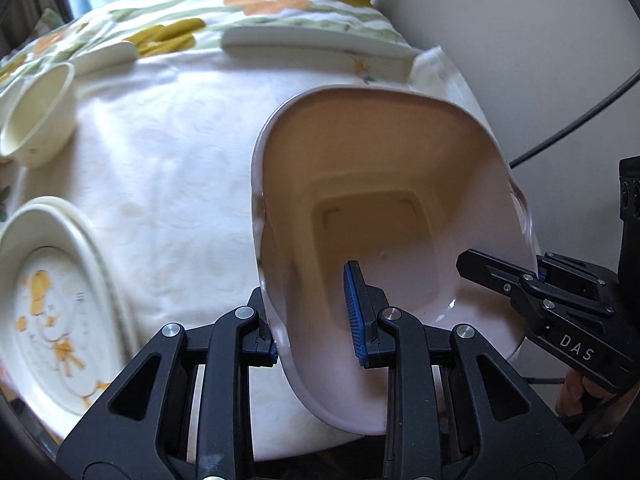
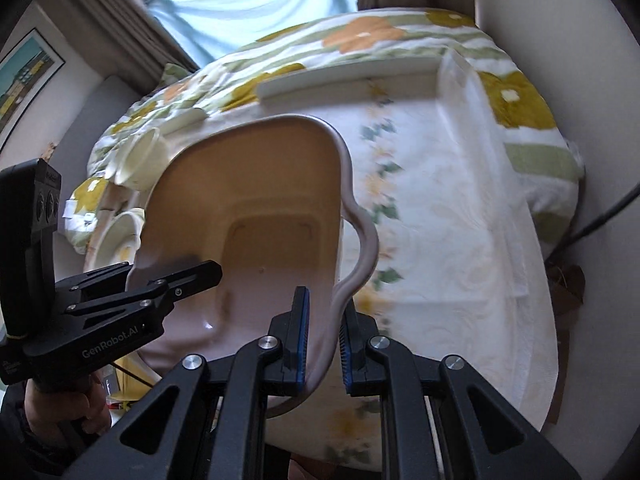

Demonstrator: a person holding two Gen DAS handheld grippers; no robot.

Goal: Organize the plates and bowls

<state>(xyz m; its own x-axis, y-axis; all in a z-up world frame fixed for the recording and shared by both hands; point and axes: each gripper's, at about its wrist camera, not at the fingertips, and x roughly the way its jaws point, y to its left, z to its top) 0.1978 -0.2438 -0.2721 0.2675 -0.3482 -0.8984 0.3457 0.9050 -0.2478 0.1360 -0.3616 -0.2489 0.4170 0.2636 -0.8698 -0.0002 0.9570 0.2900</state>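
Observation:
A large pink square bowl [image 1: 384, 184] with a cream inside is held tilted above the table by both grippers; it also shows in the right wrist view [image 2: 256, 208]. My left gripper [image 1: 316, 320] straddles its left rim, one pad inside and one outside. My right gripper [image 2: 324, 340] is shut on the bowl's right handle rim, and it shows at the bowl's right edge in the left wrist view [image 1: 520, 280]. My left gripper shows in the right wrist view [image 2: 176, 276] on the bowl's left rim.
A stack of cream plates with an orange print [image 1: 52, 304] lies at the near left. A small cream cup [image 1: 40, 116] lies on its side at far left. A flat plate [image 1: 320, 40] and another [image 1: 108, 54] sit at the back on the flowered tablecloth [image 1: 168, 184]. A wall [image 1: 520, 40] is at the right.

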